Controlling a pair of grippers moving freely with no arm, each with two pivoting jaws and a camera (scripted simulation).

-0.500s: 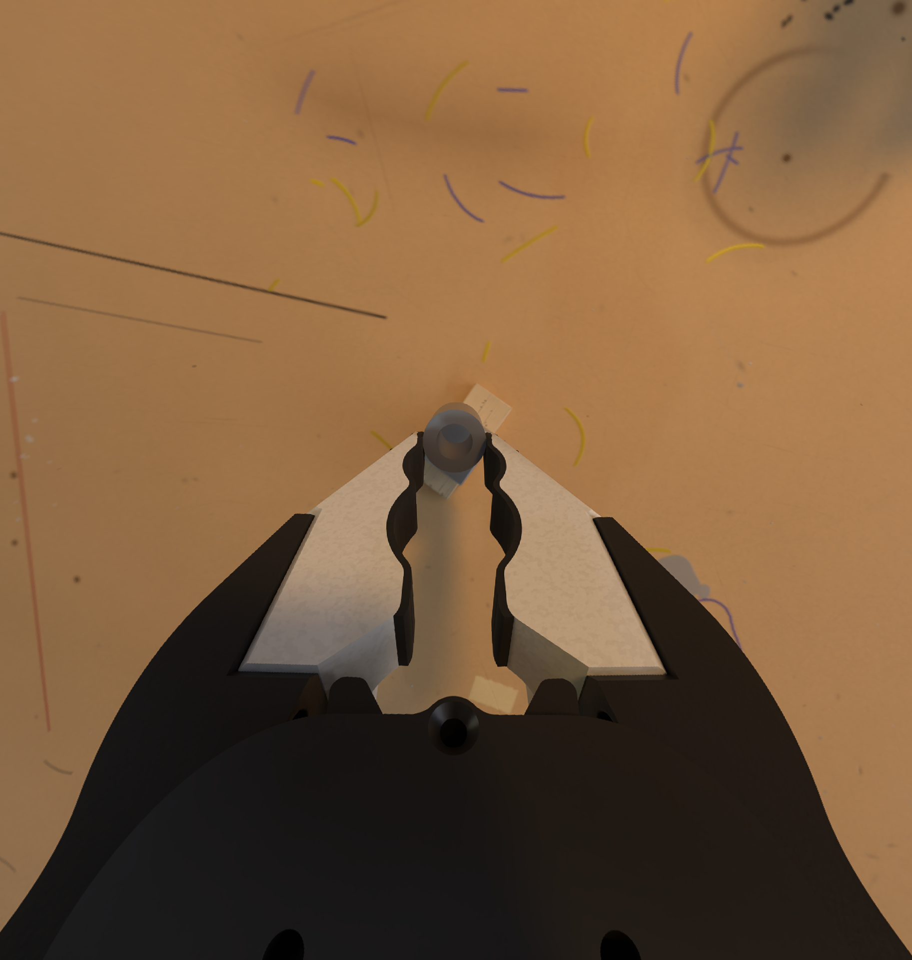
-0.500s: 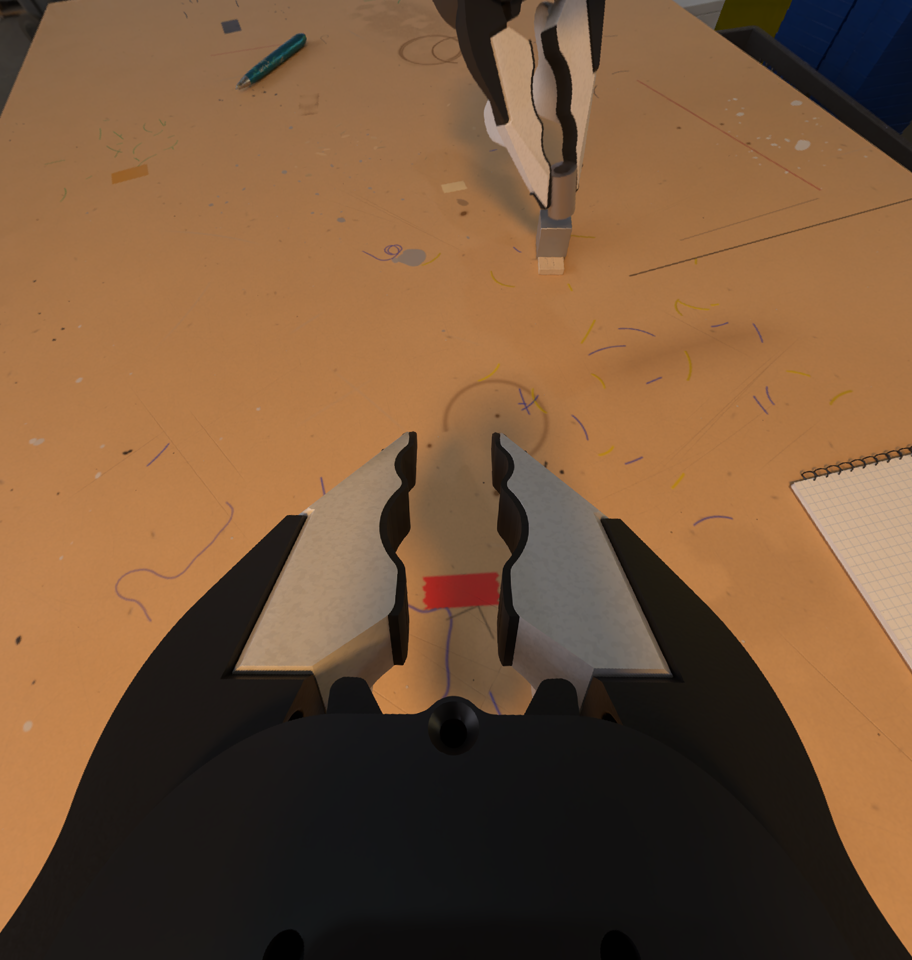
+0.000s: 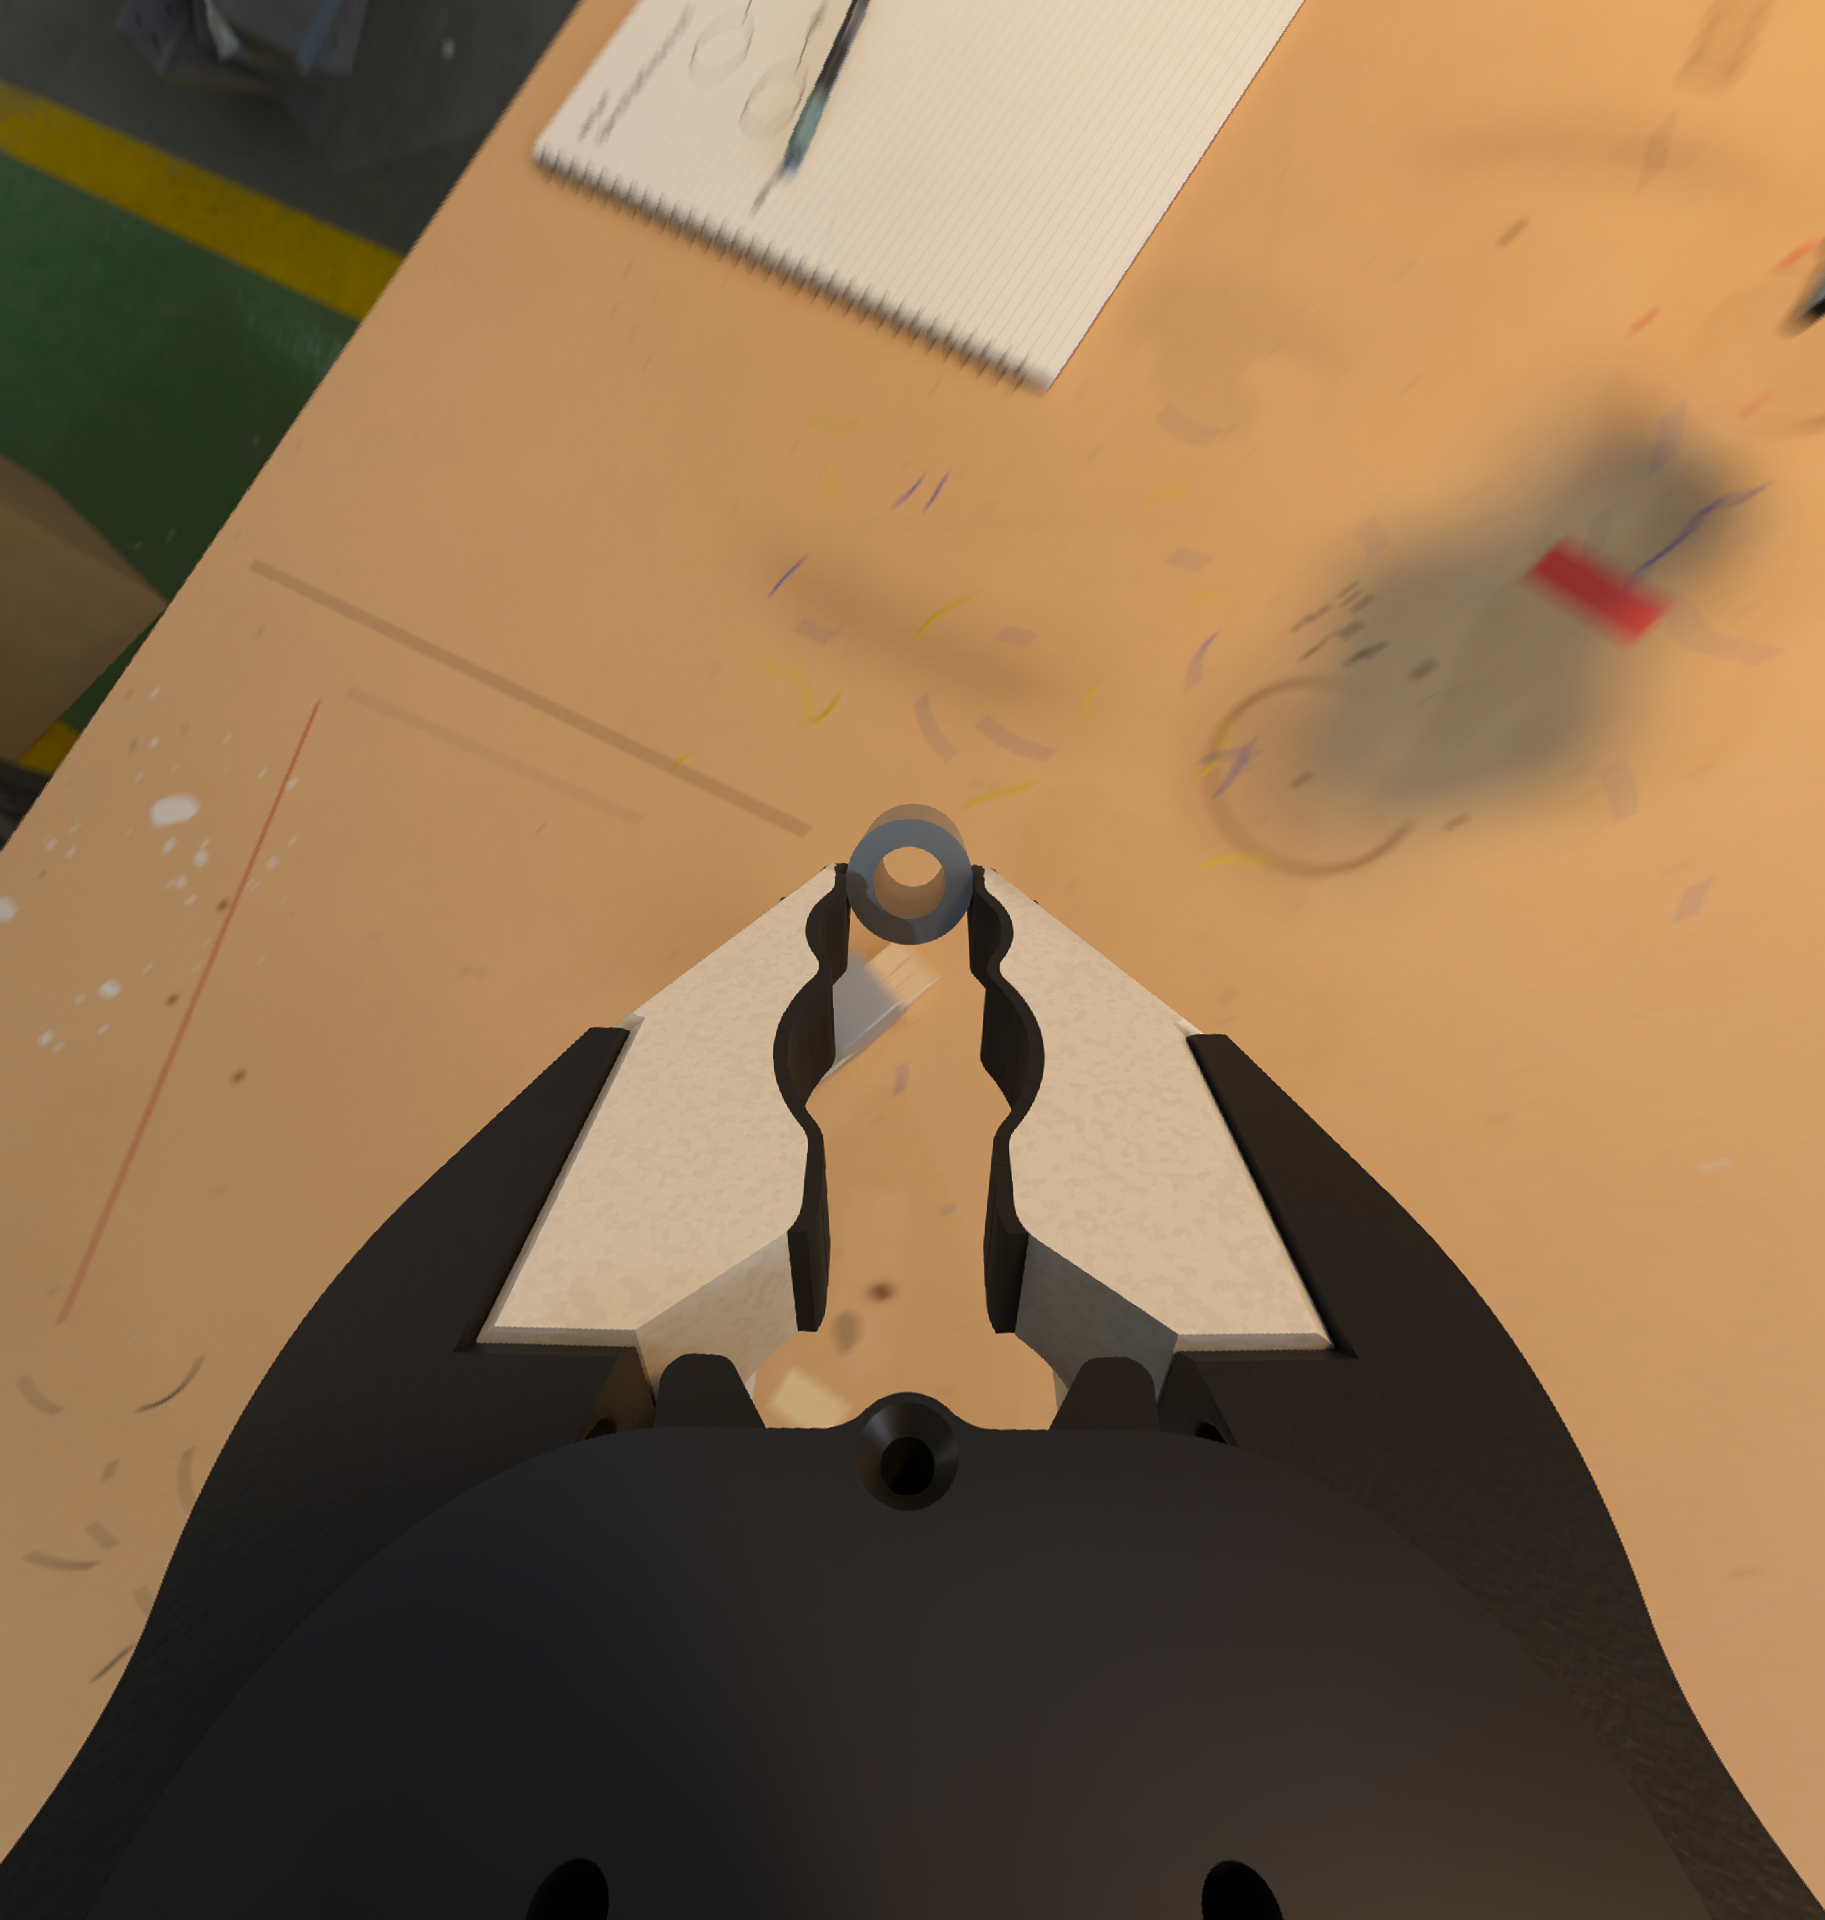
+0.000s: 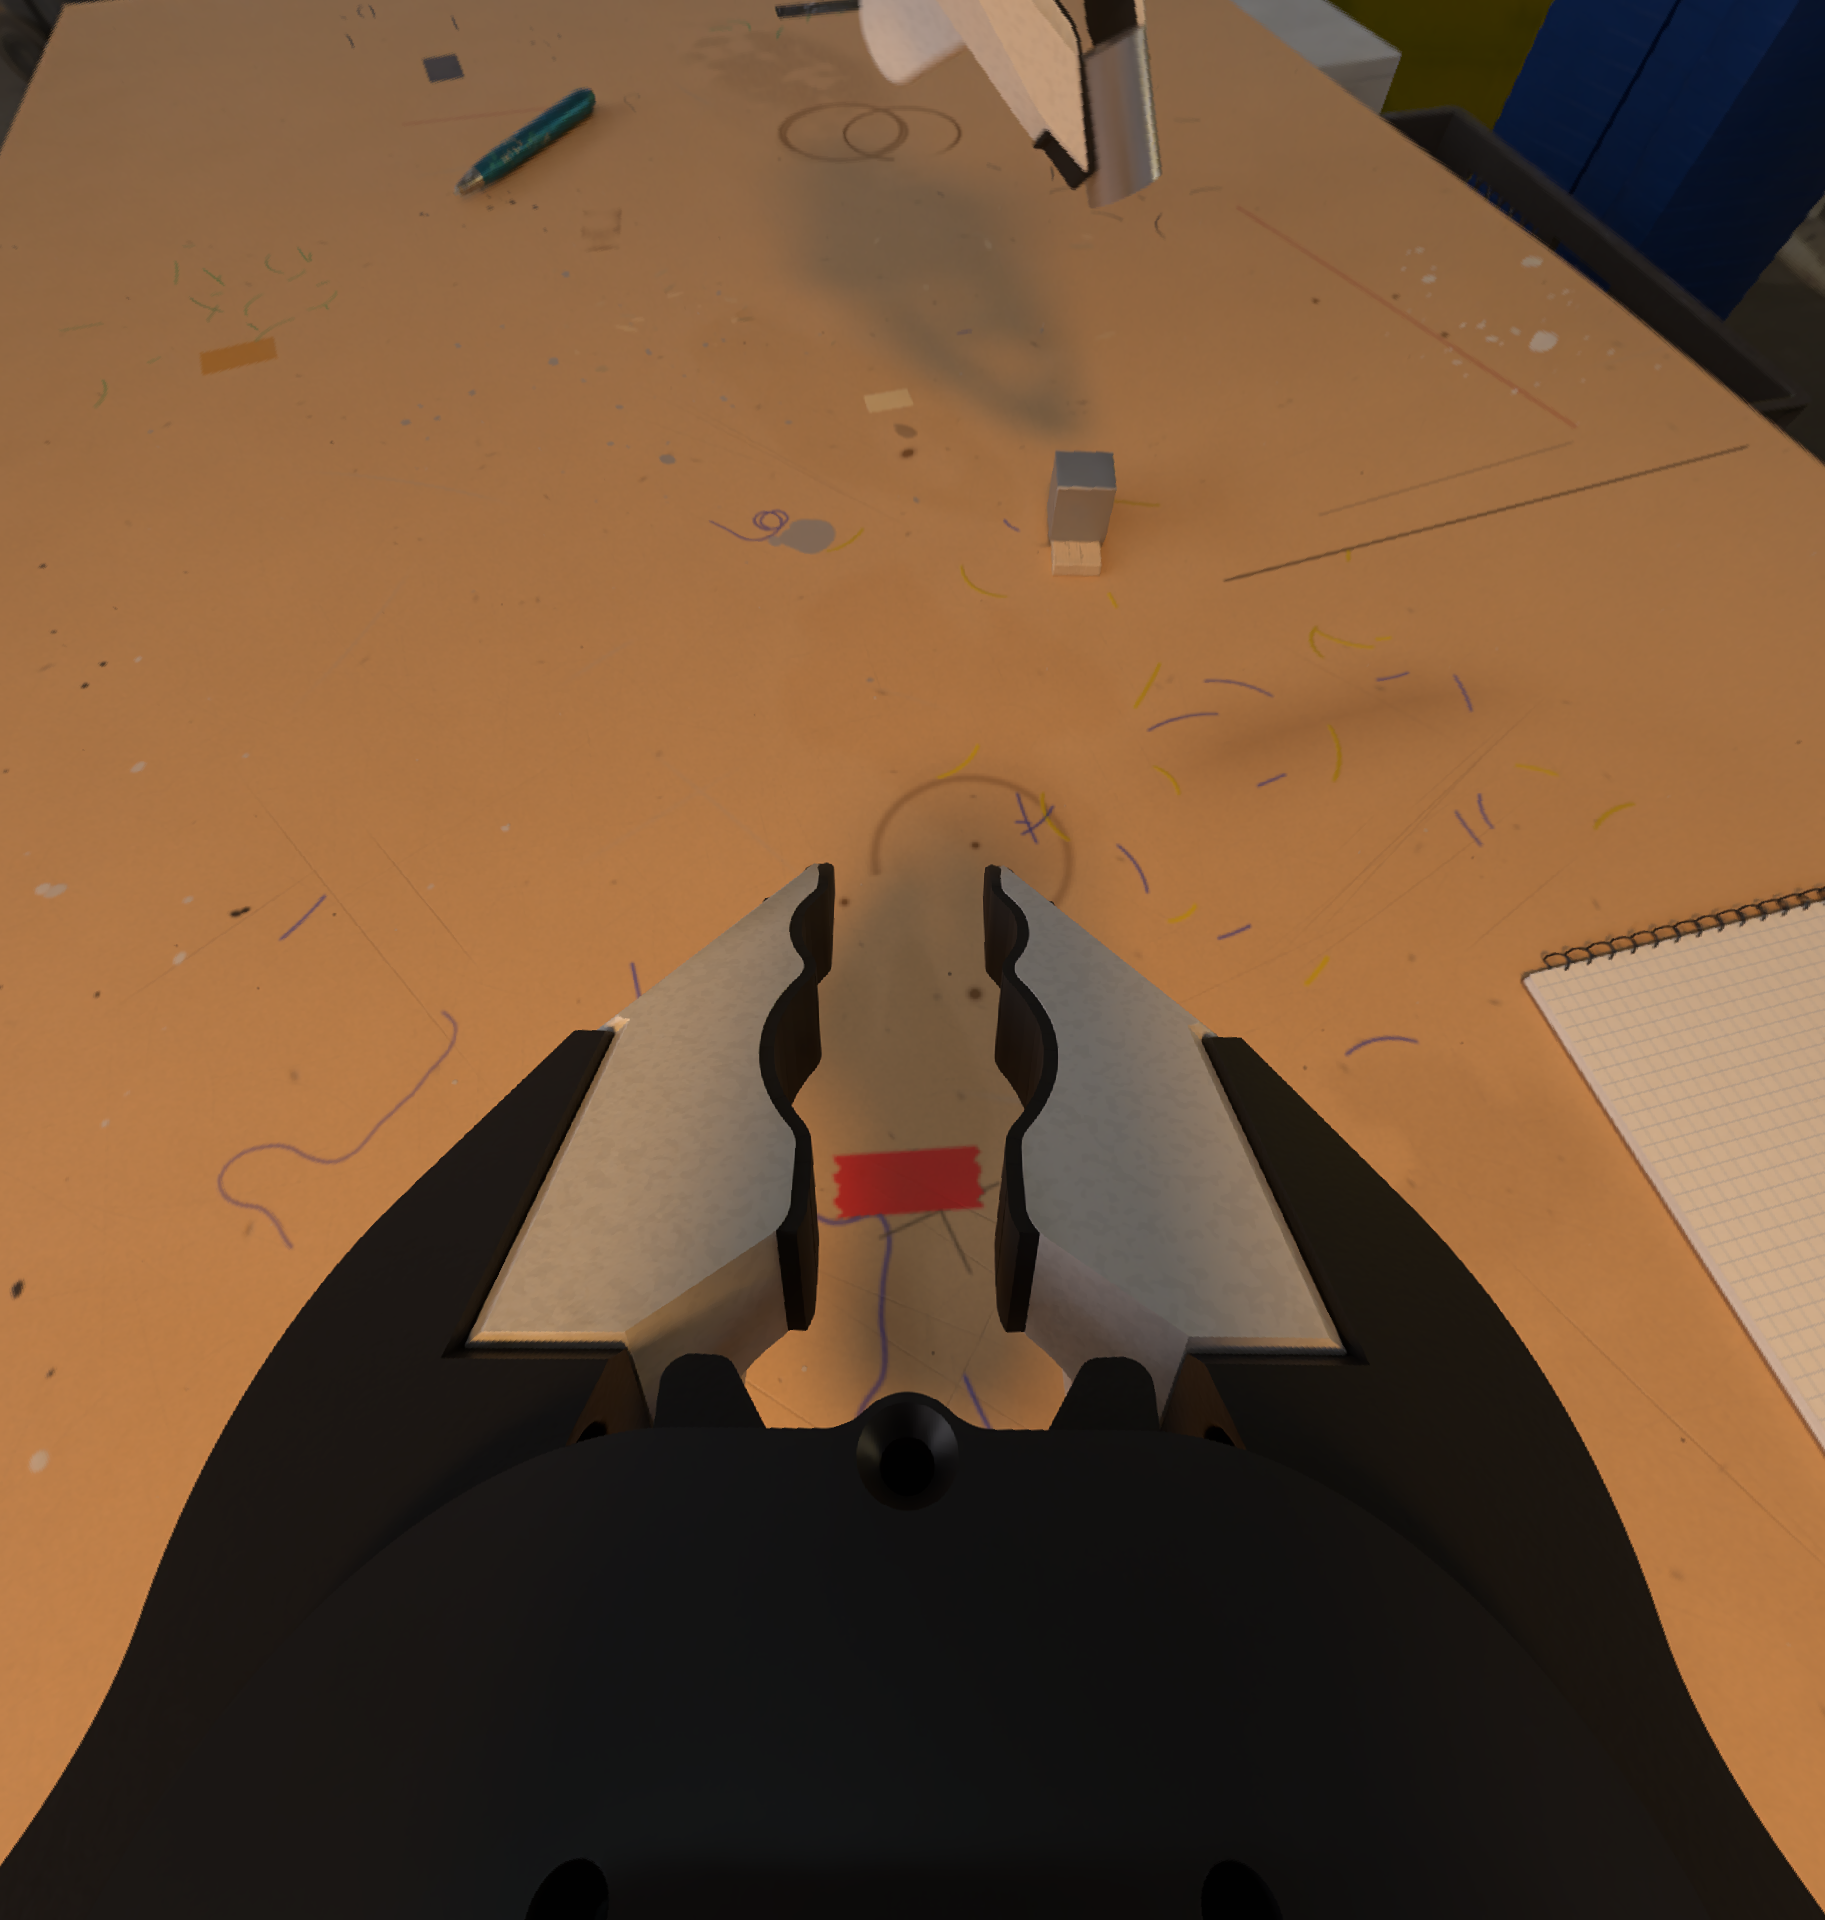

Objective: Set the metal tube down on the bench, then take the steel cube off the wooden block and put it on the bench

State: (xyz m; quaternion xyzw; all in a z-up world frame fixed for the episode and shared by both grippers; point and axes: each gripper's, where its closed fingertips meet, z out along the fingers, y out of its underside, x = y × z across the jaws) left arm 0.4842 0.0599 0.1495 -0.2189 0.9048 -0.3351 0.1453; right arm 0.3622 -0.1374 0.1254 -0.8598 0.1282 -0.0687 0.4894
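My left gripper [image 3: 908,883] is shut on the metal tube [image 3: 908,881], seen end-on between its fingertips, held high above the bench. In the right wrist view the left gripper [image 4: 1084,114] hangs at the top with the tube [image 4: 1121,114] upright in it. The steel cube [image 4: 1080,497] sits on the small wooden block [image 4: 1076,558] mid-bench, below and nearer than the tube. The cube [image 3: 872,1003] shows blurred between the left fingers. My right gripper [image 4: 908,883] is open and empty, low over the near bench, above a red tape strip [image 4: 908,1181].
A spiral notebook [image 4: 1749,1122] lies at the right edge; it also shows in the left wrist view [image 3: 918,166] with a pen on it. A teal pen [image 4: 527,140] lies far left. The bench edge [image 3: 295,395] drops to a green floor. Tape scraps and scribbles dot the bench.
My left gripper has lifted the tube up off the steel cube and tilted its view outward. The cube stays on the wooden block. My right gripper has not moved.
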